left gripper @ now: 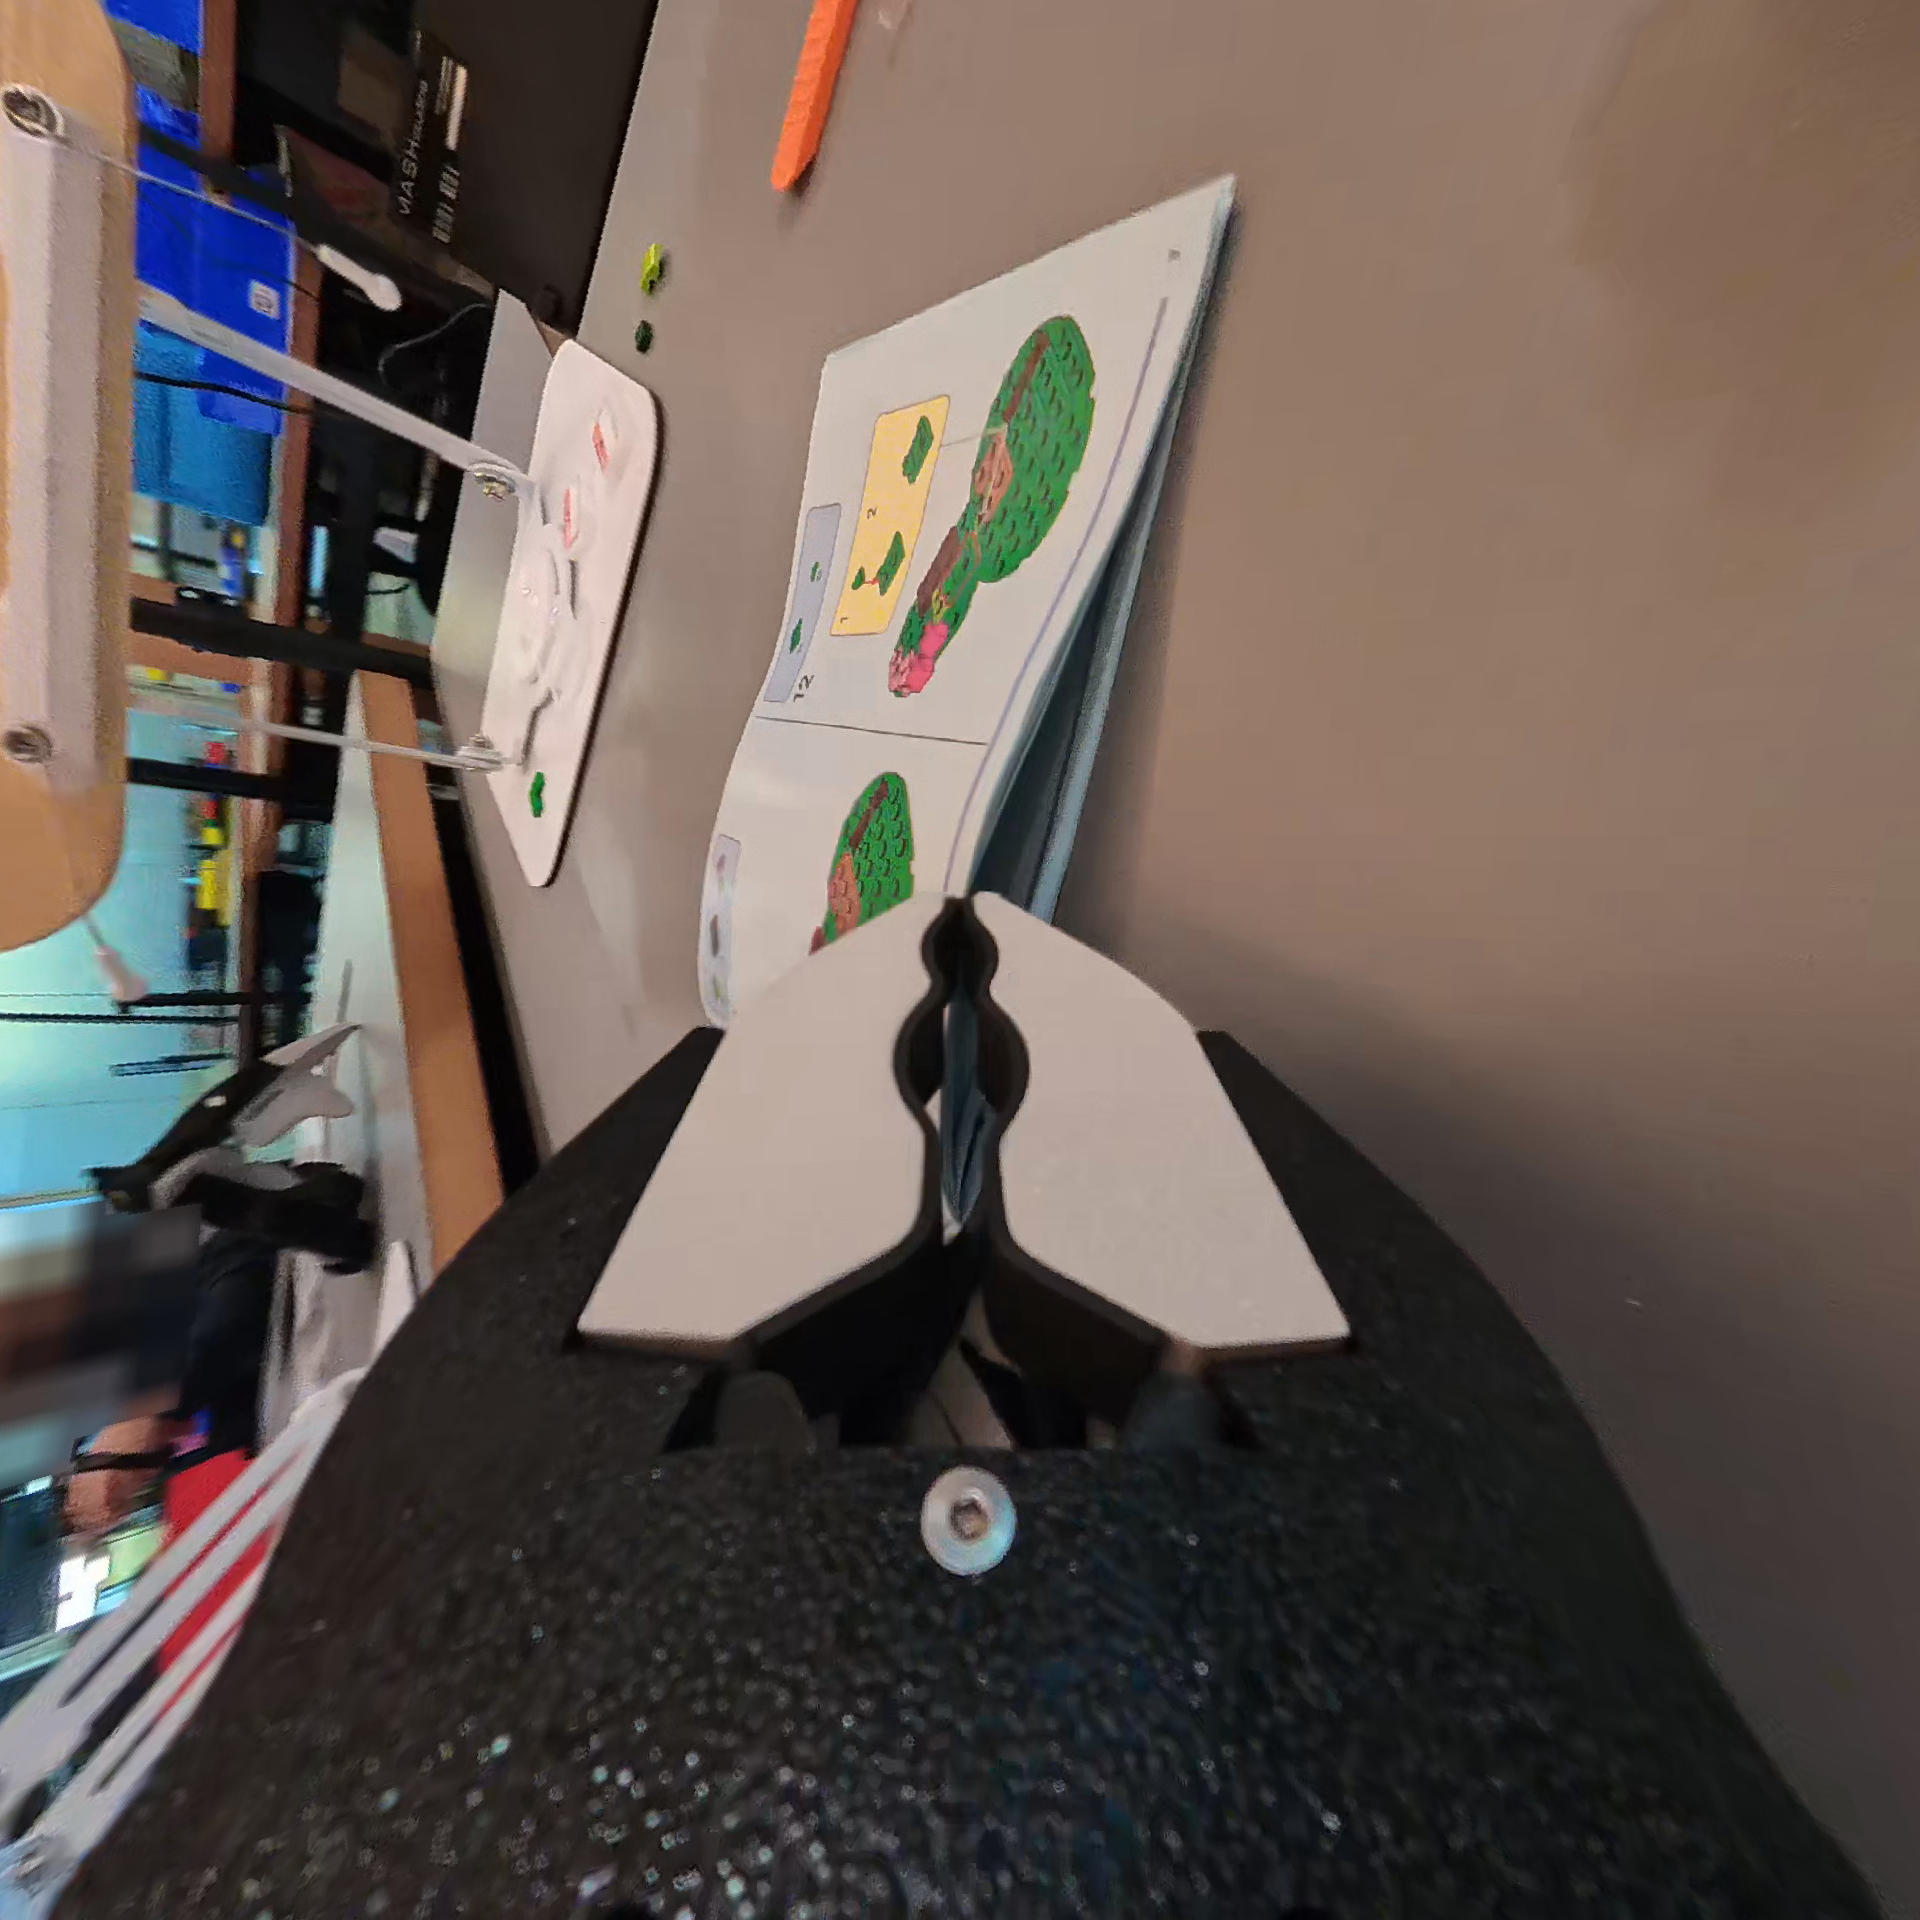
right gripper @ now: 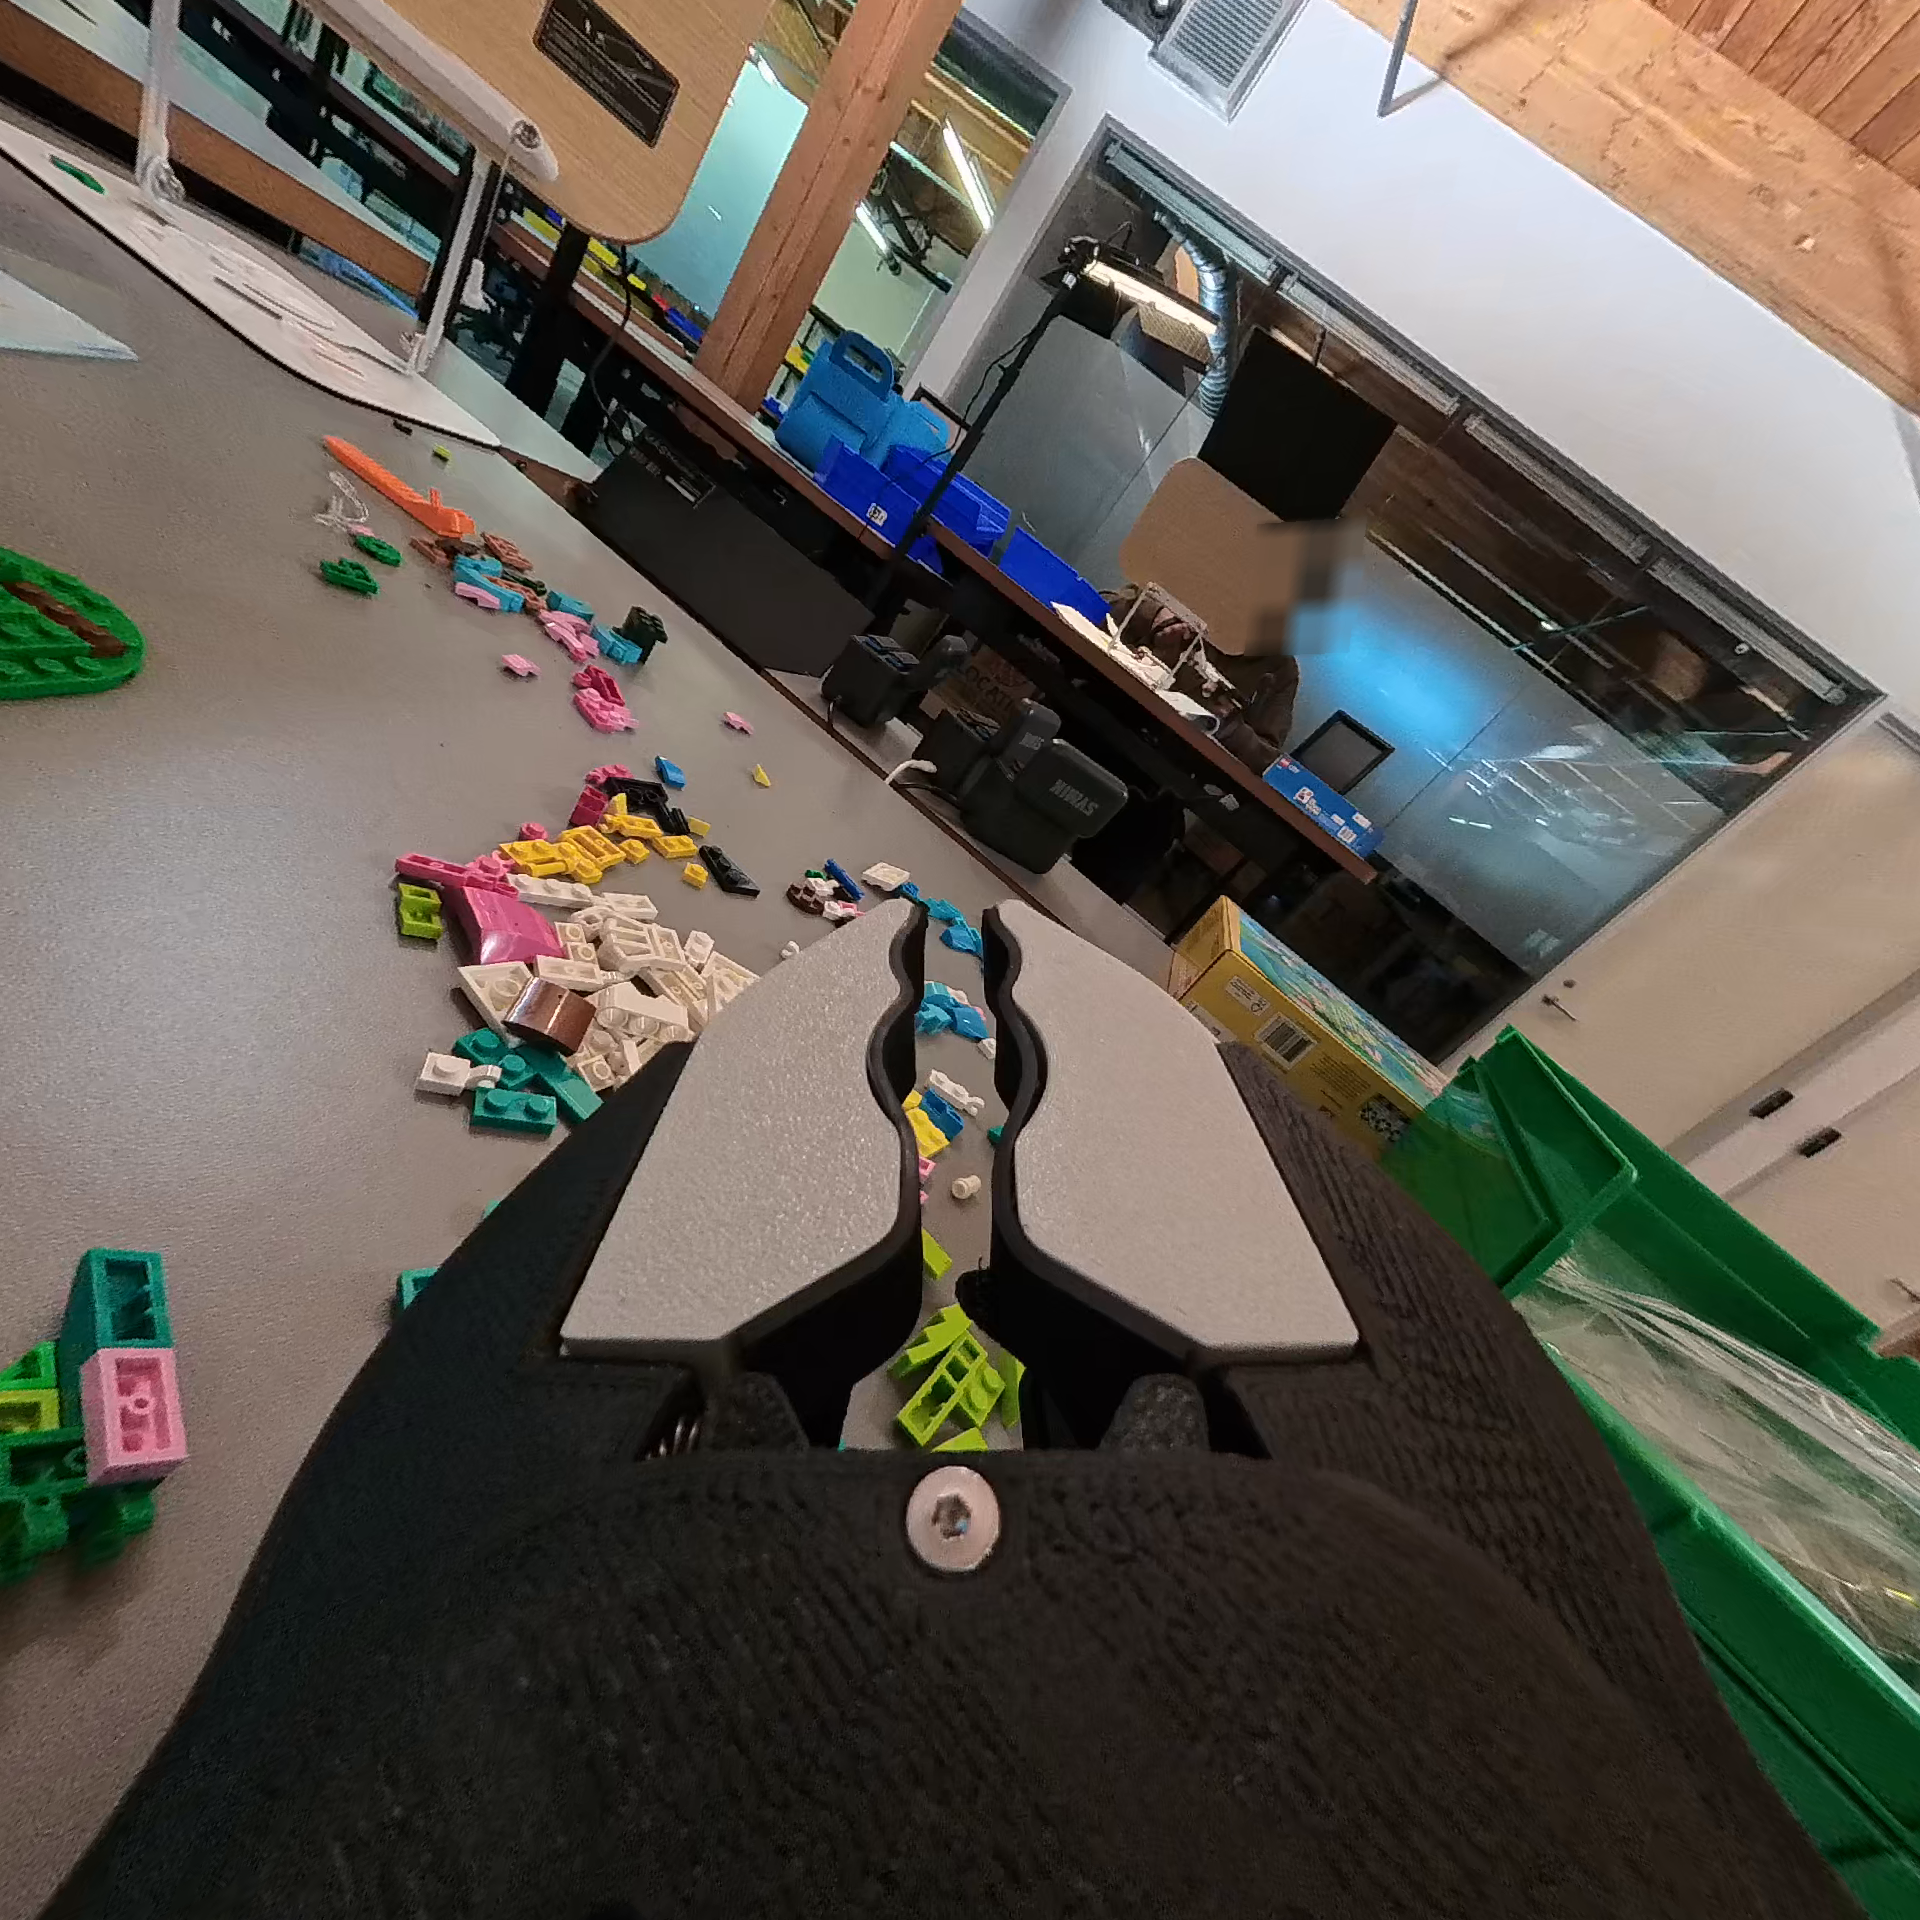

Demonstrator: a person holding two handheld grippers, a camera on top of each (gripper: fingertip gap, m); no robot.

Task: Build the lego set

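My left gripper [left gripper: 961, 914] is clenched on the near edge of the booklet [left gripper: 935, 582]; its pages run between the pads, so the top leaf arches off the table [left gripper: 1558, 727]. Beyond it sit a white board [left gripper: 582, 623] and, far off, an orange tool [left gripper: 816, 94].

My right gripper [right gripper: 954, 920] hangs with fingers slightly apart and bare over loose bricks [right gripper: 582, 997], lime ones nearest. A green bin [right gripper: 1714, 1403] stands right; a yellow box [right gripper: 1309, 1029] lies farther.

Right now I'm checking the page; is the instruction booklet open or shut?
Open. The instruction booklet shows printed build steps, its upper pages lifted off the rest; the left gripper is closed on their edge.
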